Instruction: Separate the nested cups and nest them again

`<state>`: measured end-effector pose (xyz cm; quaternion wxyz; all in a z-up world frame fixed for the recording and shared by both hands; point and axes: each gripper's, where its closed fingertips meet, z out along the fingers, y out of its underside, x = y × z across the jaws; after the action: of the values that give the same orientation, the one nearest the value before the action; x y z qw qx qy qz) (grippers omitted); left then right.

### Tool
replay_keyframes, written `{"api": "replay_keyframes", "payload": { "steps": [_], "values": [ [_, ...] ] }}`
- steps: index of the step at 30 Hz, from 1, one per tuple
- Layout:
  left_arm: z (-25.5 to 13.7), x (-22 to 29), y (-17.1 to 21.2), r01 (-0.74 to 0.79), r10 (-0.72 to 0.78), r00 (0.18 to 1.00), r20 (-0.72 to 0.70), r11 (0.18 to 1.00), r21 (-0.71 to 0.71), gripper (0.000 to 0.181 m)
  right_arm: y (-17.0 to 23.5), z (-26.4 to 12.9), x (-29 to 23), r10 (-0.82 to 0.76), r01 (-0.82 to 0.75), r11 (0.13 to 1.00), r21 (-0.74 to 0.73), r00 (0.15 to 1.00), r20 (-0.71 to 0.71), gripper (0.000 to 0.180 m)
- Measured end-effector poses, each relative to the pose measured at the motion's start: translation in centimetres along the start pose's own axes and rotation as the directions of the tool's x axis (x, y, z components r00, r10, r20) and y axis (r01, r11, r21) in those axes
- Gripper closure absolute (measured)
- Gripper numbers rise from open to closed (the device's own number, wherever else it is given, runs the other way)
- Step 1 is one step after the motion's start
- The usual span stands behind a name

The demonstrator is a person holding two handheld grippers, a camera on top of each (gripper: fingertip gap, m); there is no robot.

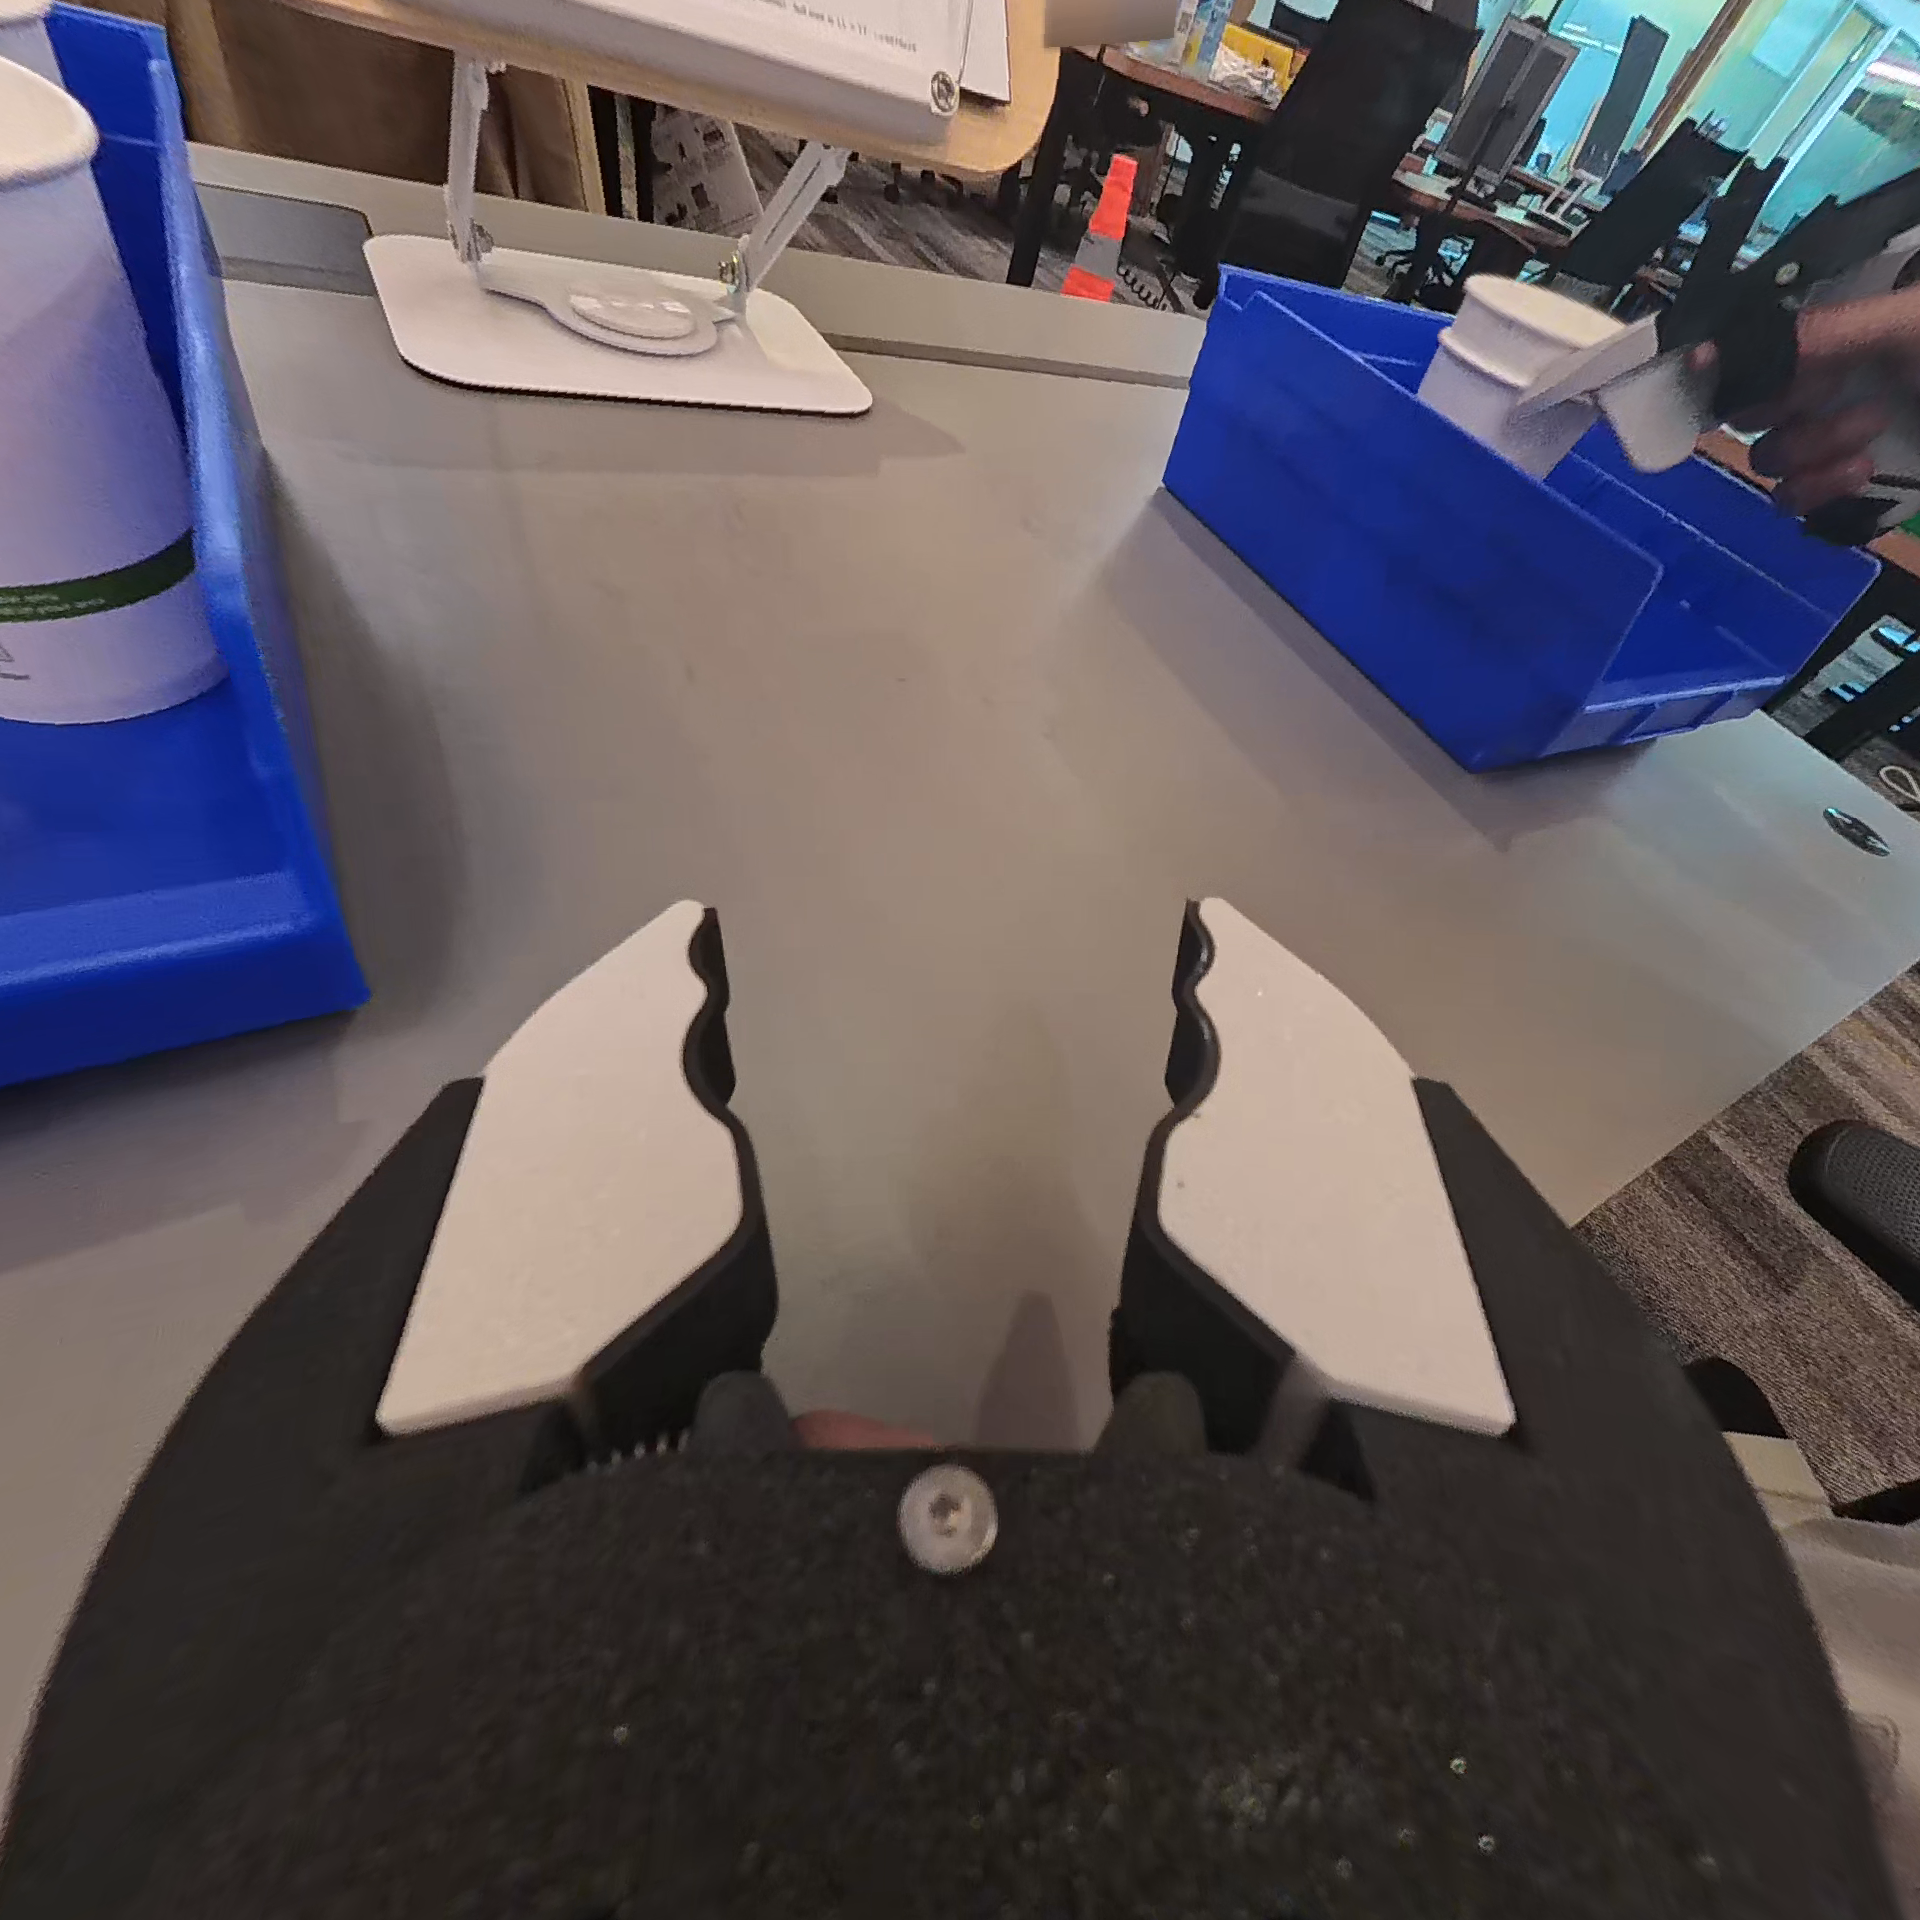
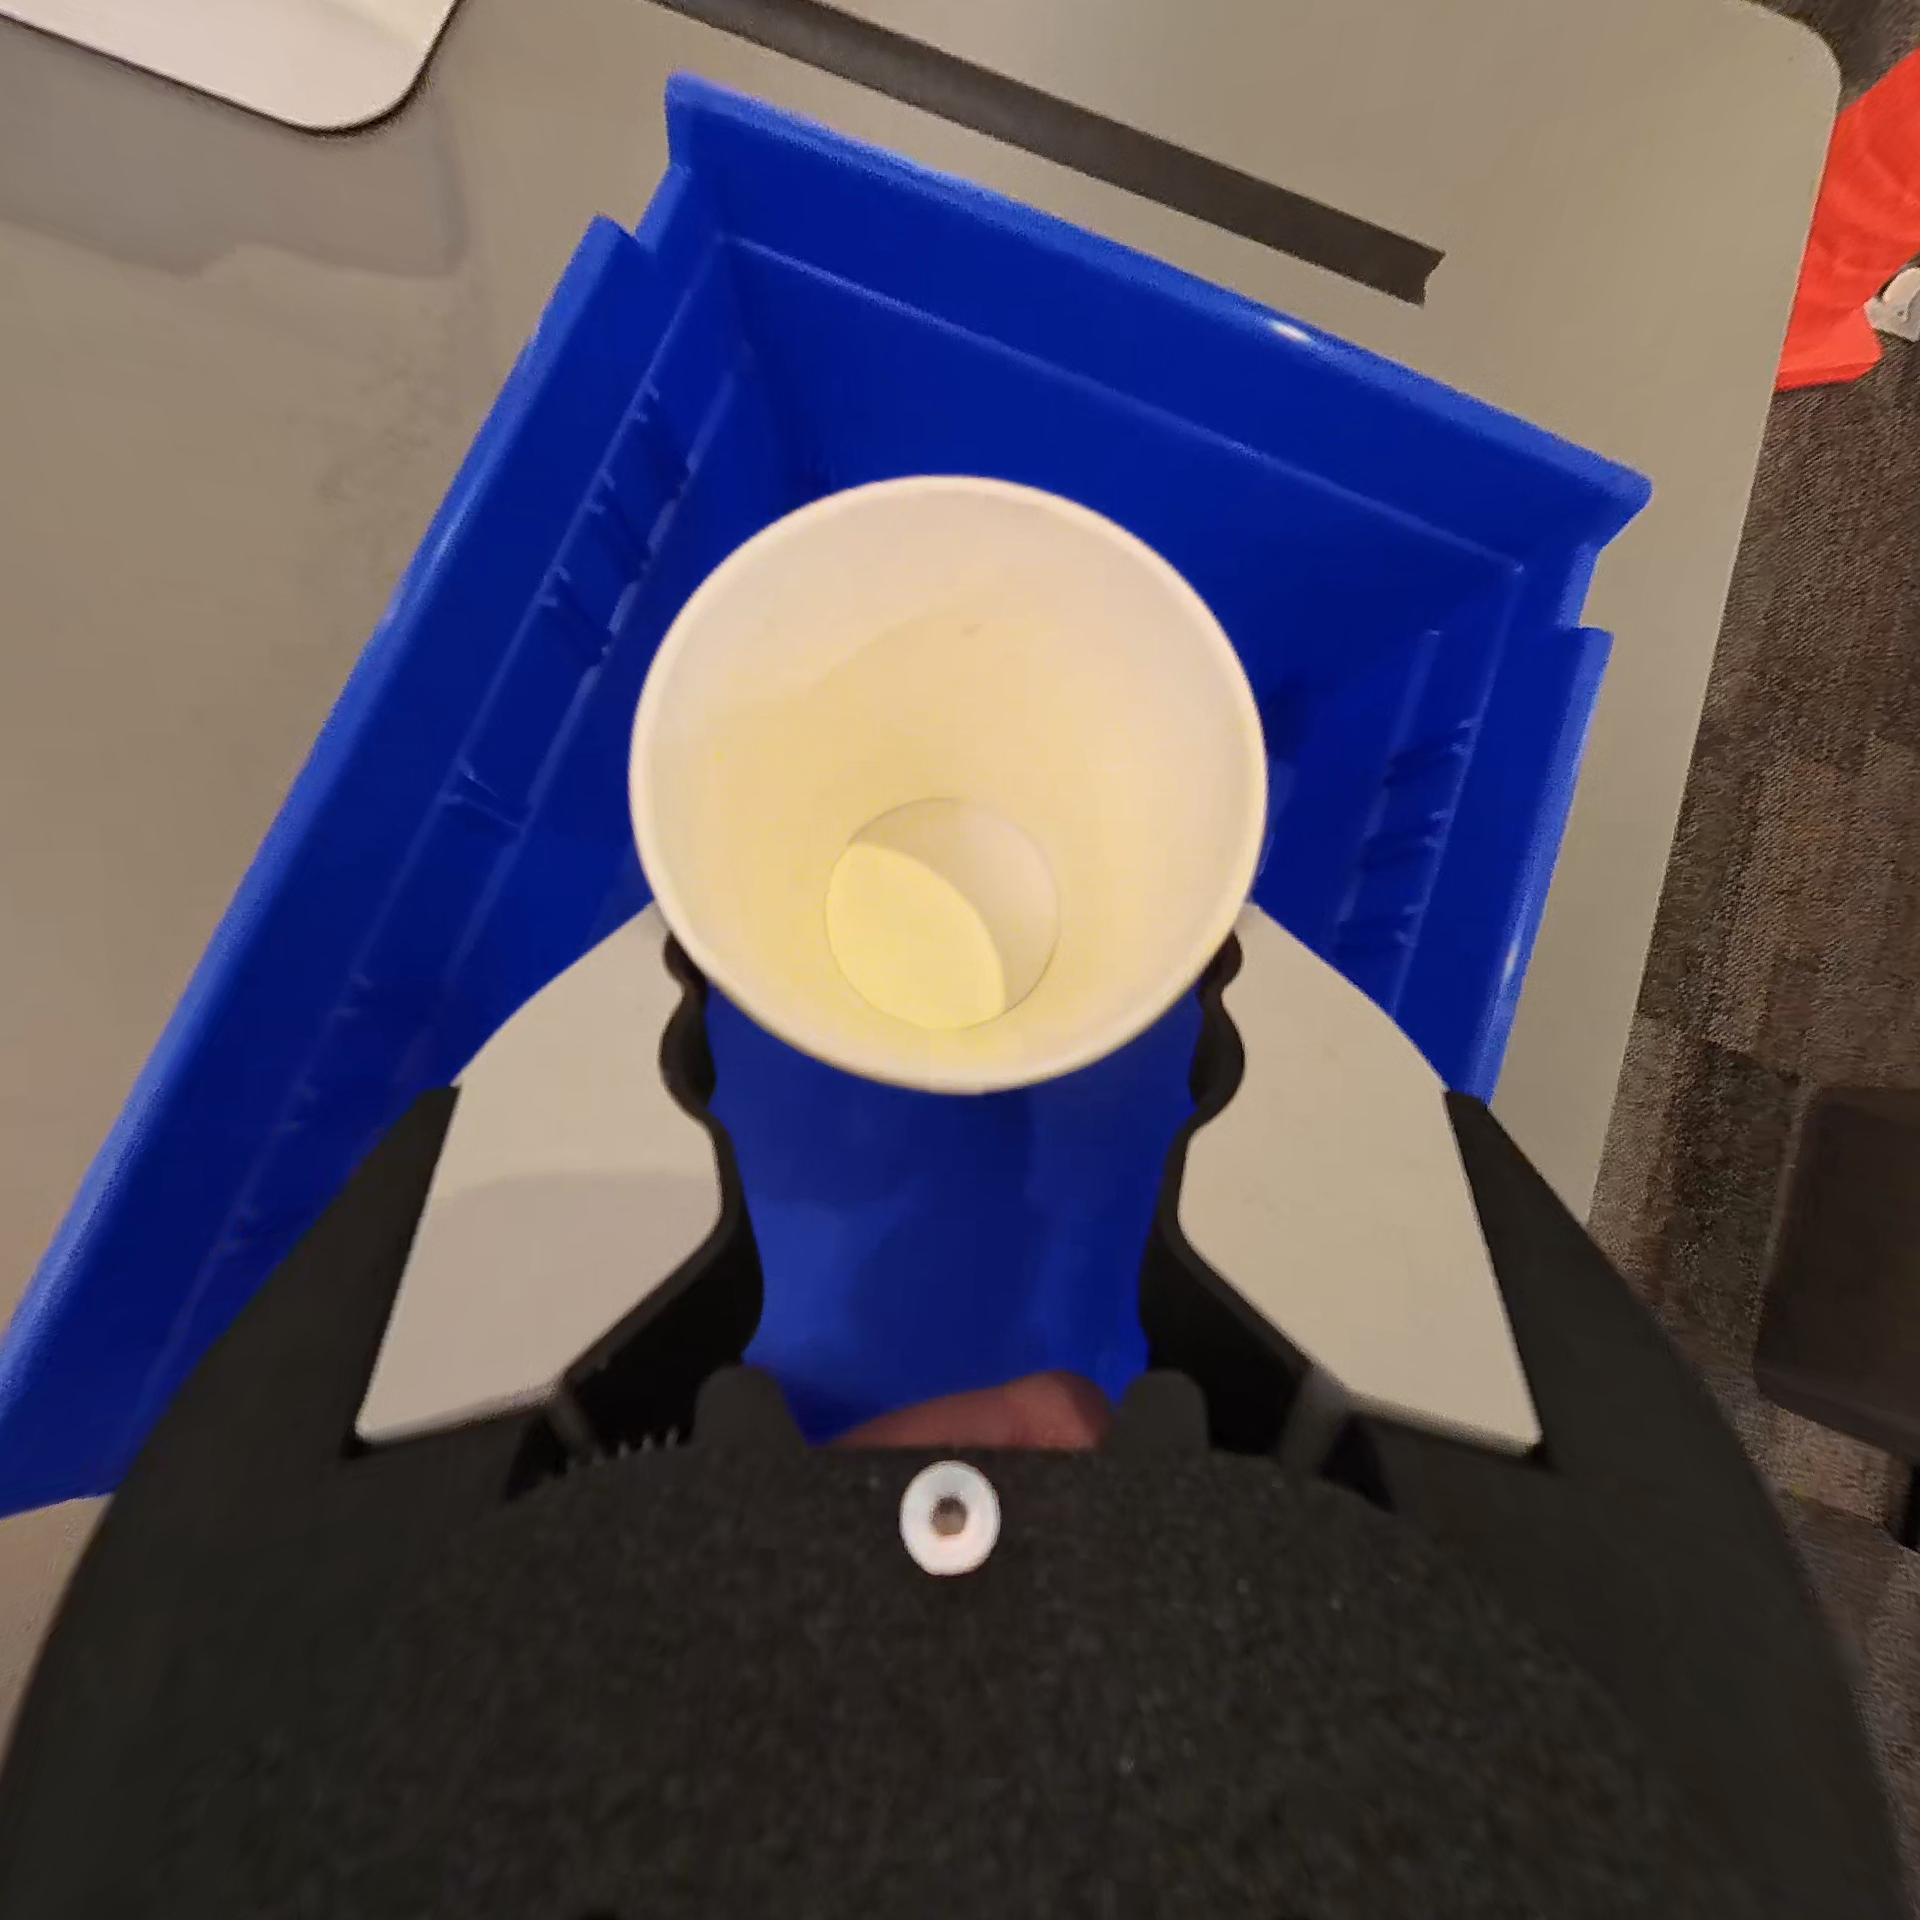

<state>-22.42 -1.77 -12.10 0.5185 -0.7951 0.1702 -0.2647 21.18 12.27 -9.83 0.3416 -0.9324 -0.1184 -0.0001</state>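
Observation:
White paper cups point(image 1: 1496, 353) stand nested in the blue bin point(image 1: 1403, 540) at the far right of the grey table. In the right wrist view I look down into the top cup point(image 2: 935, 727), upright in that bin point(image 2: 623, 520). My right gripper point(image 2: 951, 935) is open, its fingers set either side of the cup just below the rim; whether they touch it is hidden. It also shows in the left wrist view point(image 1: 1621, 384). My left gripper point(image 1: 951, 914) is open and empty over the table's middle. More white cups point(image 1: 83, 416) stand in a second blue bin point(image 1: 239, 623) at the left.
A white stand base point(image 1: 623, 322) sits at the back of the table point(image 1: 831, 675). The table's right edge point(image 1: 1714, 1091) drops to carpet, with a dark chair part beside it. An orange cone point(image 1: 1101, 229) stands on the floor beyond.

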Motion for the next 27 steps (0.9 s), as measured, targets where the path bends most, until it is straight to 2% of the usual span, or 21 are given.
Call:
{"api": "replay_keyframes", "payload": {
  "steps": [5, 8, 10, 11, 13, 15, 18, 21, 23, 27],
  "values": [
    [0.0, -0.1, 0.1, -0.004, 0.005, 1.0, 0.009, 1.0, -0.005, 0.099, 0.7, -0.6, 0.4, -0.051, 0.05, 0.999, -0.016, 0.998, -0.039, 0.086],
    [-0.3, -0.9, -0.1, -0.01, 0.01, 0.999, 0.043, 1.0, 0.004, 0.098, 1.7, -2.6, 1.0, -0.084, 0.082, 0.996, -0.017, 0.987, -0.135, 0.086],
    [-0.9, -2.0, -0.8, -0.023, 0.019, 0.996, 0.092, 0.999, 0.035, 0.098, 1.6, -4.9, -0.2, -0.09, 0.106, 0.992, 0.075, 0.977, -0.192, 0.088],
    [-1.4, -2.8, -1.4, -0.032, 0.026, 0.992, 0.124, 0.998, 0.051, 0.098, 1.1, -6.1, -2.0, -0.075, 0.103, 0.982, 0.159, 0.982, -0.175, 0.09],
    [-2.4, -4.9, -2.6, -0.058, 0.042, 0.98, 0.195, 0.996, 0.075, 0.098, 0.5, -8.0, -7.8, -0.048, 0.055, 0.943, 0.328, 0.998, -0.03, 0.092],
    [-3.3, -7.6, -3.7, -0.06, 0.041, 0.964, 0.263, 0.996, 0.063, 0.099, 0.7, -8.7, -14.4, -0.052, -0.015, 0.906, 0.423, 0.988, 0.148, 0.092],
    [-4.0, -12.1, -5.9, -0.057, 0.034, 0.932, 0.361, 0.997, 0.053, 0.096, 1.7, -8.3, -24.1, -0.068, -0.116, 0.895, 0.43, 0.919, 0.389, 0.093],
    [-2.6, -16.0, -7.1, -0.069, 0.084, 0.91, 0.406, 0.996, -0.052, 0.086, 3.1, -7.8, -31.9, -0.119, -0.133, 0.912, 0.389, 0.82, 0.559, 0.095],
    [-1.0, -18.0, -7.6, -0.078, 0.117, 0.907, 0.404, 0.991, -0.113, 0.087, 4.3, -7.8, -35.1, -0.15, -0.106, 0.929, 0.353, 0.767, 0.624, 0.095],
    [2.7, -20.2, -7.8, -0.068, 0.14, 0.923, 0.358, 0.976, -0.205, 0.088, 5.4, -8.2, -36.2, -0.174, -0.081, 0.933, 0.35, 0.75, 0.638, 0.096]
  ]
}}
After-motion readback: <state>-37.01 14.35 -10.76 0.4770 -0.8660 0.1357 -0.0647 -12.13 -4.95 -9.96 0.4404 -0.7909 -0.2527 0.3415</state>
